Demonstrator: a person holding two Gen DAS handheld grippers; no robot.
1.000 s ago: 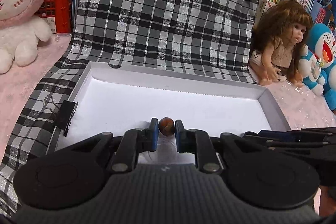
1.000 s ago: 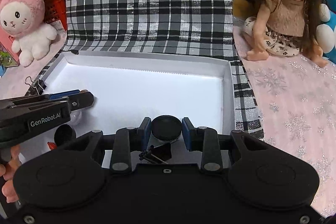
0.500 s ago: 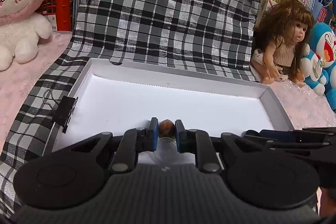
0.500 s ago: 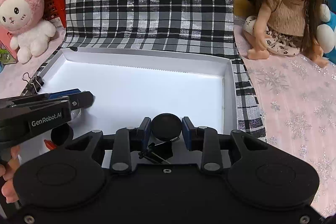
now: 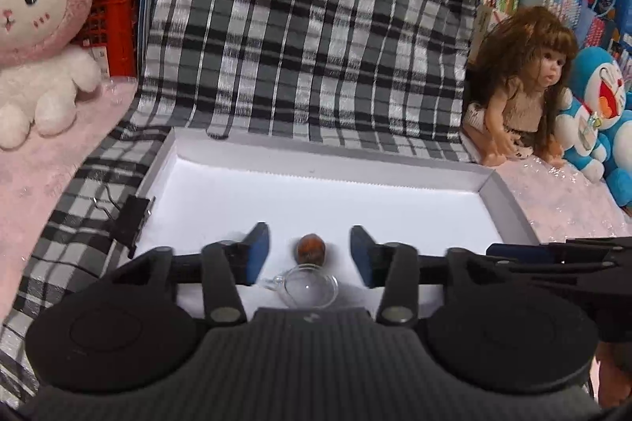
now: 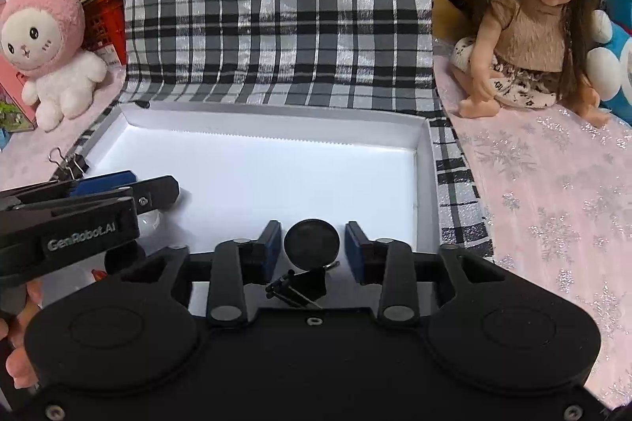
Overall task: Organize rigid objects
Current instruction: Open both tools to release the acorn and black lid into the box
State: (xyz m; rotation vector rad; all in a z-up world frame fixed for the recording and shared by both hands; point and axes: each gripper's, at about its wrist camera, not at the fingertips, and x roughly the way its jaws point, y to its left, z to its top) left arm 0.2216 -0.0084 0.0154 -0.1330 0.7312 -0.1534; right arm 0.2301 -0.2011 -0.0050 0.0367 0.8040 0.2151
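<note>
As our left gripper [image 5: 310, 255] finished opening, its jaws stood clear of the nut [image 5: 311, 249]; our right gripper [image 6: 312, 247], just loosened, flanked the black disc [image 6: 312, 243] without touching.

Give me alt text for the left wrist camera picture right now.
The left claw stands open over a white tray, its jaws just opened, with a small brown nut lying loose between them above a little clear glass cup. A checked cloth hangs behind.

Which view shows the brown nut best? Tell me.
The left wrist view: the brown nut lies unobstructed on the white tray, between the left gripper's open jaws. The right wrist view does not show it.
</note>
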